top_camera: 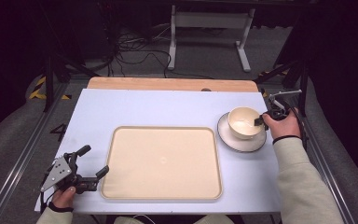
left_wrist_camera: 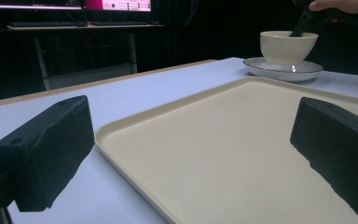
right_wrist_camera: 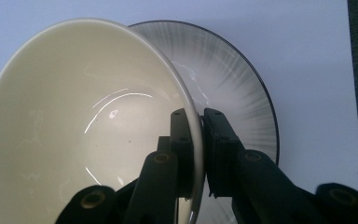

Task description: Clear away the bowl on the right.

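A cream bowl [top_camera: 243, 122] stands on a white plate with a dark rim [top_camera: 227, 139] at the table's right side. My right gripper [top_camera: 261, 121] is shut on the bowl's right rim, one jaw inside and one outside, as the right gripper view shows at the bowl [right_wrist_camera: 74, 126], the plate [right_wrist_camera: 235, 84] and the gripper [right_wrist_camera: 199, 140]. A large beige tray [top_camera: 163, 163] lies in the middle of the table. My left gripper [top_camera: 94, 161] rests open at the tray's left front corner, nothing between its jaws. The left gripper view looks across the tray [left_wrist_camera: 214, 154] to the bowl [left_wrist_camera: 286, 46].
The table top is pale blue-white [top_camera: 135, 107] with a wooden strip [top_camera: 168, 84] along its far edge. Metal rails run along both sides. Beyond the table are cables and a white stand frame [top_camera: 209, 28] on the floor.
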`<state>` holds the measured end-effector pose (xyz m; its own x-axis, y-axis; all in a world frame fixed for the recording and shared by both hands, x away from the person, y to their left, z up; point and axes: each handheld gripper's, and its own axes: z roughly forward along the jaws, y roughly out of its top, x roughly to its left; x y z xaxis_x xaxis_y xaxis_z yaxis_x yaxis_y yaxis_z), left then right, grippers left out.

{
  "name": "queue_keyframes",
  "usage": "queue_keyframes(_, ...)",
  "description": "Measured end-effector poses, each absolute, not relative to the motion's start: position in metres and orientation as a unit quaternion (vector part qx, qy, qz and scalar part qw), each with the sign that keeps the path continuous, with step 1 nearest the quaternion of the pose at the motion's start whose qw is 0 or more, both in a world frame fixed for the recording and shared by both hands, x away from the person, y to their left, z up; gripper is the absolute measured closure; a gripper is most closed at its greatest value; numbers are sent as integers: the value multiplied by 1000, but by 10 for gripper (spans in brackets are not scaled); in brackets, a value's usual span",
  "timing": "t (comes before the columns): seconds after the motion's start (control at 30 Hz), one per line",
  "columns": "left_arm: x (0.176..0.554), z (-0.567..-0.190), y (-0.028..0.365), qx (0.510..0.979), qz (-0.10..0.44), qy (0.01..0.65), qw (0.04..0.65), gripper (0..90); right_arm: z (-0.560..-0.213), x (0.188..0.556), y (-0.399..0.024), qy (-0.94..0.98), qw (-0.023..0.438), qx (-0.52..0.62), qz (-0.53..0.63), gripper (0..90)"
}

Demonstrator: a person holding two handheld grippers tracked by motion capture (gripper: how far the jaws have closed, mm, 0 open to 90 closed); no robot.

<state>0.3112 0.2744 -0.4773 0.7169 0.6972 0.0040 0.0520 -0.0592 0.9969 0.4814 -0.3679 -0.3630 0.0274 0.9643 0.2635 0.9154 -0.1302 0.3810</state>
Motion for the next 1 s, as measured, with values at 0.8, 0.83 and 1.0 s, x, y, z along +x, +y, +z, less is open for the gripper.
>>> queue_keyframes(0.8, 311, -477, 274, 681, 257, 275, 628, 2, -323, 467, -352, 673, 57, 688, 263, 826)
queue_keyframes(0.83, 311, -477, 274, 681, 257, 275, 628, 3, -322, 466, -350, 675, 58, 687, 262, 826)
queue_keyframes(1.0, 311, -477, 274, 681, 257, 275, 628, 3, -316, 461, -342, 682, 56, 678, 268, 826)
